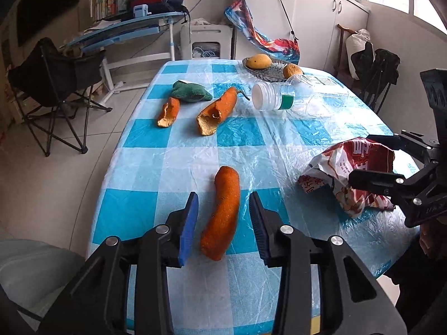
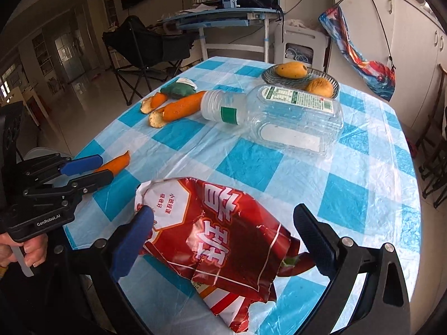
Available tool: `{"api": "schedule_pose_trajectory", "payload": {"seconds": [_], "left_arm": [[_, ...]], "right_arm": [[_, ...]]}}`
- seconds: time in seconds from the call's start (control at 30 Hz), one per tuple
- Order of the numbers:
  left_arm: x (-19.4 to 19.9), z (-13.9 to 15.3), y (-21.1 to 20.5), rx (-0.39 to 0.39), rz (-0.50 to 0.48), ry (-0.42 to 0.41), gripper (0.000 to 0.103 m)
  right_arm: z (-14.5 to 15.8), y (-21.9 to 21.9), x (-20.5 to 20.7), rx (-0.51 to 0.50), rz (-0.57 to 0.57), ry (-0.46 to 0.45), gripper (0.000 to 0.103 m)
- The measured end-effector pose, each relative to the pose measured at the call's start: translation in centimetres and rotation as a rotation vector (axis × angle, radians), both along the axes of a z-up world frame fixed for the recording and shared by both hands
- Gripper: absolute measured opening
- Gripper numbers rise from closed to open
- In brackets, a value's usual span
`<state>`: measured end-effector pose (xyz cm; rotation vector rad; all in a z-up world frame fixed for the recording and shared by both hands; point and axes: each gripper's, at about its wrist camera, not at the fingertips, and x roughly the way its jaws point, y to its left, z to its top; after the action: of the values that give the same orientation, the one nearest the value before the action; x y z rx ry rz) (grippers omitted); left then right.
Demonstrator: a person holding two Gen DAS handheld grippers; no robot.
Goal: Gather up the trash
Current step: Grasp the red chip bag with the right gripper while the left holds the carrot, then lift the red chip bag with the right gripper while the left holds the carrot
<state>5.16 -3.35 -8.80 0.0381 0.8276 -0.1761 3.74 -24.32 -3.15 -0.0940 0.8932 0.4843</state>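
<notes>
A: Two grippers are shown over a worktop [image 1: 167,153] covered in blue-and-white check. How are they set?

B: The left gripper [image 1: 223,212] is pitched downward with its fingers [image 1: 190,217] parted narrowly, one on each side of an orange peel strip [image 1: 223,212] that lies flat on the cloth. No pad is seen to press on it; the peel is judged to be straddled, not gripped, so that a small closure would suffice.

A: And the right?

B: The right gripper [image 2: 223,237] is held with its fingers [image 2: 134,240] spread wide around a crumpled red snack wrapper [image 2: 218,240] near the worktop's near edge. The wide spread is presumably chosen because the wrapper is broad and springy. Contact by the blue pad at the wrapper's left edge cannot be ruled out; no grip is evident.

A: What else is left as trash?

B: Two further peel pieces [image 1: 206,111] and an overturned clear plastic jar [image 2: 279,117] are seen farther back, near a green cloth [image 1: 190,92]. A dish of fruit [image 2: 301,78] is judged not to be trash.
</notes>
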Motion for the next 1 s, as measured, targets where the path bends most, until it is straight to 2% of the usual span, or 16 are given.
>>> {"api": "schedule_pose_trajectory", "payload": {"seconds": [0.13, 0.2, 0.23, 0.27, 0.3, 0.33, 0.37, 0.43, 0.5, 0.6, 0.83, 0.93, 0.97, 1.0], "left_arm": [[-0.1, -0.3, -0.1, 0.003, -0.001, 0.008, 0.036], [-0.2, -0.4, -0.2, 0.002, -0.007, 0.012, 0.036], [-0.2, -0.5, -0.4, 0.001, -0.012, 0.013, 0.036], [-0.3, -0.5, -0.4, -0.001, -0.016, 0.014, 0.036], [-0.4, -0.6, -0.5, -0.003, -0.019, 0.012, 0.034], [-0.6, -0.6, -0.5, -0.005, -0.023, 0.01, 0.029], [-0.7, -0.7, -0.6, -0.007, -0.031, 0.013, 0.02], [-1.0, -0.8, -0.8, -0.013, -0.039, 0.006, 0.019], [-1.5, -0.8, -0.8, -0.028, -0.05, 0.0, 0.017], [-2.3, -0.8, -0.8, -0.043, -0.057, -0.008, 0.016], [-3.5, -0.9, -0.1, -0.08, -0.057, -0.004, 0.016], [-3.7, -1.0, 0.4, -0.092, -0.038, -0.006, 0.019], [-3.8, -1.0, 0.5, -0.092, -0.032, -0.008, 0.022], [-3.9, -1.0, 0.6, -0.093, -0.026, -0.013, 0.029]], "right_arm": [[-0.8, 0.7, -0.2, 0.046, 0.046, 0.049, 0.092], [-0.7, 0.8, -0.5, 0.064, 0.054, 0.045, 0.081], [-0.6, 0.8, -0.6, 0.073, 0.055, 0.041, 0.078], [-0.6, 0.7, -0.8, 0.09, 0.057, 0.041, 0.07], [-0.5, 0.5, -0.8, 0.113, 0.058, 0.047, 0.062], [-0.5, 0.4, -0.9, 0.128, 0.057, 0.049, 0.058], [-0.4, 0.2, -1.1, 0.14, 0.056, 0.046, 0.051], [-0.2, 0.0, -1.4, 0.157, 0.052, 0.04, 0.042], [-0.1, -0.4, -1.8, 0.171, 0.043, 0.037, 0.024], [-0.1, -0.7, -2.2, 0.175, 0.028, 0.033, 0.018], [-0.1, -0.7, -3.1, 0.169, 0.001, 0.039, 0.017], [-0.3, -1.1, -3.2, 0.165, -0.03, 0.04, 0.029], [-0.3, -1.2, -3.3, 0.162, -0.039, 0.038, 0.038], [-0.3, -1.3, -3.3, 0.159, -0.049, 0.035, 0.055]]}}
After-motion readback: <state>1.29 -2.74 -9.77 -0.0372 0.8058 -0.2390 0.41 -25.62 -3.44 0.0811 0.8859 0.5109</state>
